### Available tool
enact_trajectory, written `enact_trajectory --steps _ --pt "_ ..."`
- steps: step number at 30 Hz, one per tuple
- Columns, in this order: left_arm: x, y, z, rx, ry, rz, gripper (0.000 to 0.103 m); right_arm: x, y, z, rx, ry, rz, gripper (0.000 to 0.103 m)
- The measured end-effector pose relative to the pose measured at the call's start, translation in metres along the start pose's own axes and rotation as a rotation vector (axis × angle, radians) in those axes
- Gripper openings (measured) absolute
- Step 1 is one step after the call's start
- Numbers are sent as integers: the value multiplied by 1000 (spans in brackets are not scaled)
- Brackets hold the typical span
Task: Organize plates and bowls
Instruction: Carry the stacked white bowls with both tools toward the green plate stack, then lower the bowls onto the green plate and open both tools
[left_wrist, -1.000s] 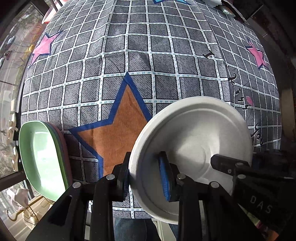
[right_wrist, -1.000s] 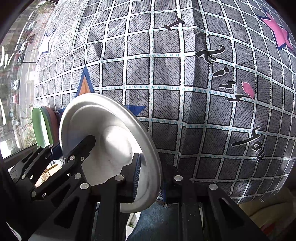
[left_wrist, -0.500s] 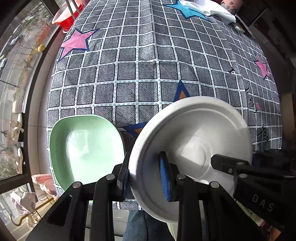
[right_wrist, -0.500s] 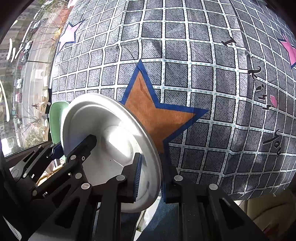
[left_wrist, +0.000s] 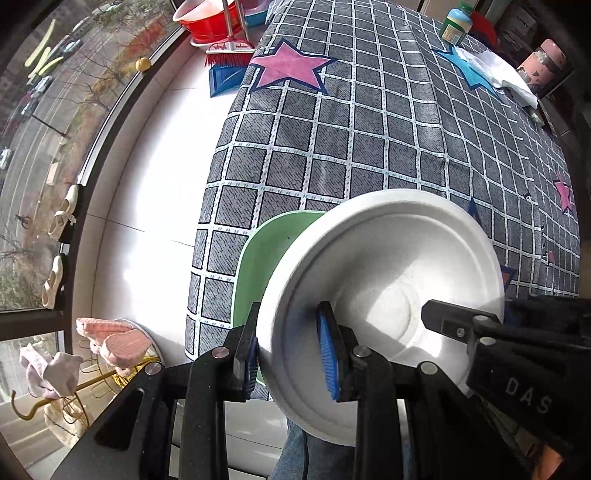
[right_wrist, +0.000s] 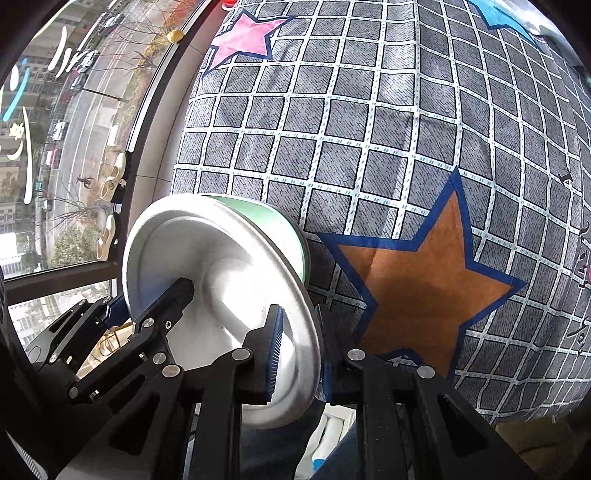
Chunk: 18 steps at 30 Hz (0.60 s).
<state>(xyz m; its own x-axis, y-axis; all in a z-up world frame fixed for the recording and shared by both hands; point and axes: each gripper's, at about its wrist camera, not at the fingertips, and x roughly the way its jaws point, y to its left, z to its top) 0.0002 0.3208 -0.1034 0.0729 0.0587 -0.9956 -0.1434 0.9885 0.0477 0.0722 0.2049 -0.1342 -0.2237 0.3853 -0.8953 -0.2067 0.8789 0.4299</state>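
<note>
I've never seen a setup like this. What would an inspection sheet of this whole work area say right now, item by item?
Surface: table under a grey checked cloth with coloured stars.
Job's things: white plate held tilted over the table's near left corner; green dish right behind it, mostly hidden.
Clutter: green-capped bottle, white cloth and pink jar at the far edge.
Grippers: left gripper and right gripper both clamp the plate's rim.
Cables: nothing seen.
Surroundings: big window with street below; red basin, broom, shoes and pink slippers on the floor.
</note>
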Motion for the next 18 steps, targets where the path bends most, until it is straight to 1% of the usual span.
enact_trajectory --steps 2,3,5,6,8,12,14,17,18 --pt "2 7 -5 -20 7 11 31 9 13 5 -17 10 2 21" --pt "5 8 -3 -29 10 15 31 13 16 8 -27 14 1 21" --pt "10 22 1 -46 22 13 31 22 29 11 -43 22 -6 21" --pt "17 14 1 -55 28 10 31 26 34 13 -48 25 -10 21" --pt "25 20 4 -61 40 3 31 38 43 16 -46 34 -16 21" --pt "38 12 2 -20 55 10 32 50 45 19 -20 50 -32 21" --pt "40 -3 0 9 65 11 32 50 39 17 -6 59 -38 21" --pt "46 -8 -5 46 83 11 40 50 33 15 12 61 -43 21" --pt "46 -10 -6 54 85 23 46 48 30 14 14 59 -45 21"
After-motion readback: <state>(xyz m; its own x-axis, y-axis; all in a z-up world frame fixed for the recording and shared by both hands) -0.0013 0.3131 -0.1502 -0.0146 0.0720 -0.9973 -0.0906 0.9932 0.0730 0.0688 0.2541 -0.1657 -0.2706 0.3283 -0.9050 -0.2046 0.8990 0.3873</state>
